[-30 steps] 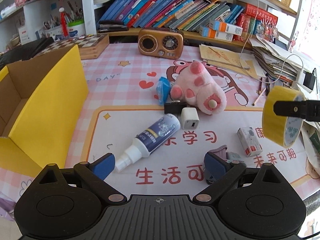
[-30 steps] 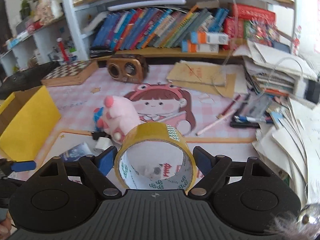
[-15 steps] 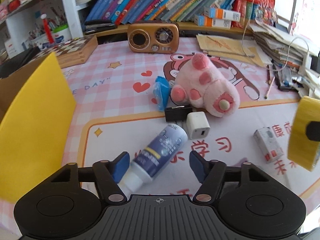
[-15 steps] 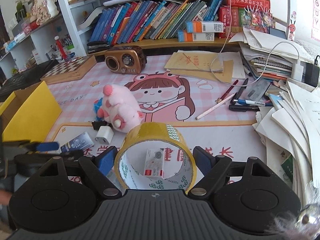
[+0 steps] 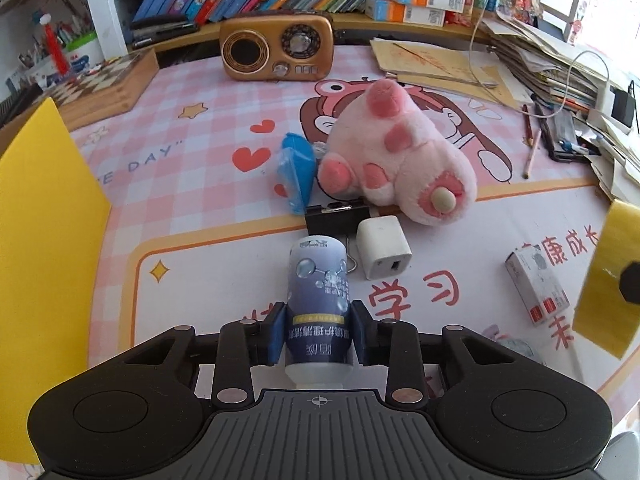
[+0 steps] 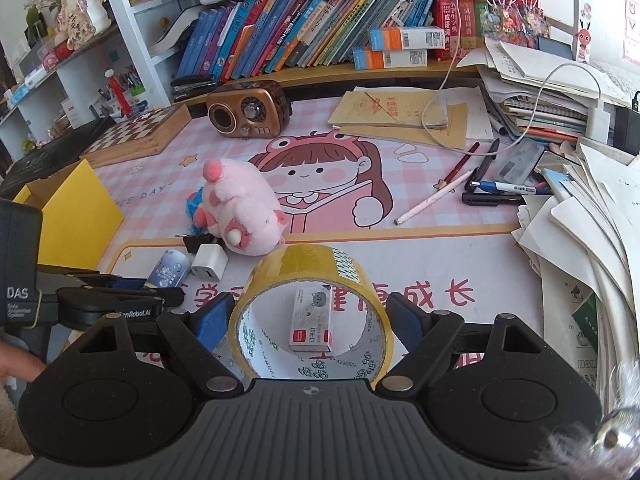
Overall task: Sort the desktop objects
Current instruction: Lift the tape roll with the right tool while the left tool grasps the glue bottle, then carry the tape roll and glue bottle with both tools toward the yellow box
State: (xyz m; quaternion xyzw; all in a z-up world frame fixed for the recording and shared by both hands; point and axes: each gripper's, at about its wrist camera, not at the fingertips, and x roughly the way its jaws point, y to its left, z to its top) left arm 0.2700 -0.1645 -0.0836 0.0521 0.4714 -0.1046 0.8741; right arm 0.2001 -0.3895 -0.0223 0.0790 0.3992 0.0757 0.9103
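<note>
My left gripper [image 5: 318,332] is shut on a blue-and-white spray bottle [image 5: 318,292] that lies on the desk mat; it also shows in the right wrist view [image 6: 168,270]. My right gripper [image 6: 310,320] is shut on a yellow tape roll [image 6: 310,276] held above the mat; the roll shows at the right edge of the left wrist view [image 5: 608,280]. A pink plush toy [image 5: 396,160], a white charger [image 5: 383,246], a black binder clip [image 5: 336,216], a blue packet [image 5: 298,172] and a small staples box [image 5: 536,284] lie on the mat.
A yellow cardboard box [image 5: 44,216] stands at the left. A brown radio [image 5: 278,48], a chessboard box [image 5: 104,84] and a shelf of books [image 6: 304,36] are at the back. Papers, pens and cables [image 6: 560,160] pile up on the right.
My left gripper moved forward over the spray bottle and closed on it. My right gripper kept the tape roll and drifted a little over the staples box.
</note>
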